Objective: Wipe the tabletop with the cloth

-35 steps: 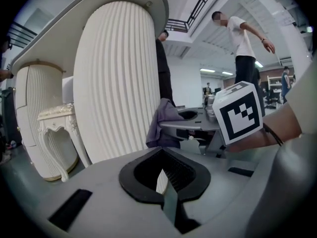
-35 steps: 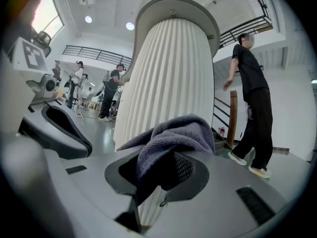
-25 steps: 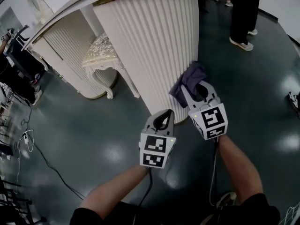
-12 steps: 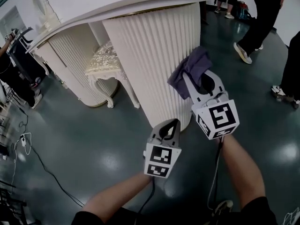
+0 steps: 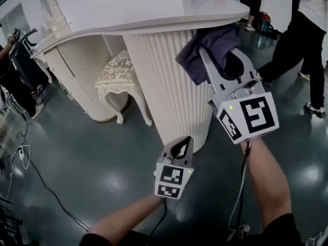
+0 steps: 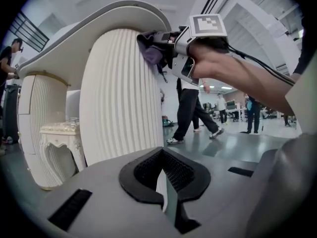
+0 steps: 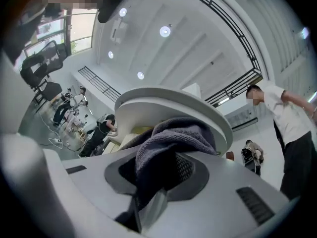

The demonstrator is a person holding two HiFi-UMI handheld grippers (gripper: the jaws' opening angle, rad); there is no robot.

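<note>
Tabletop: white, glossy, curved rim, seen across the top of the head view. It was carried on a white fluted column in the centre of the frame. No object was seen lying on the tabletop's visible part.

Surroundings: an ornate cream stool was noted to the left of the column, partly under the overhang. A second fluted base was recorded further left. The dark glossy floor carried cables at the lower left. A person in dark trousers was seen at the upper right, well apart from the column, and another person at the left edge.

Cloth: grey-purple, bunched, held in the upper right of the head view, level with the tabletop's rim and against the top of the column. From the left gripper view it was placed just under the overhang; contact with the column could not be confirmed.

Right gripper: clamped on the cloth, with the fabric pinched between the pads and spilling out over the fingertips toward the rim.

Left gripper: held low, in the lower centre, pointed at the foot of the column, well below the cloth. Its jaws were pressed together with nothing between them.
</note>
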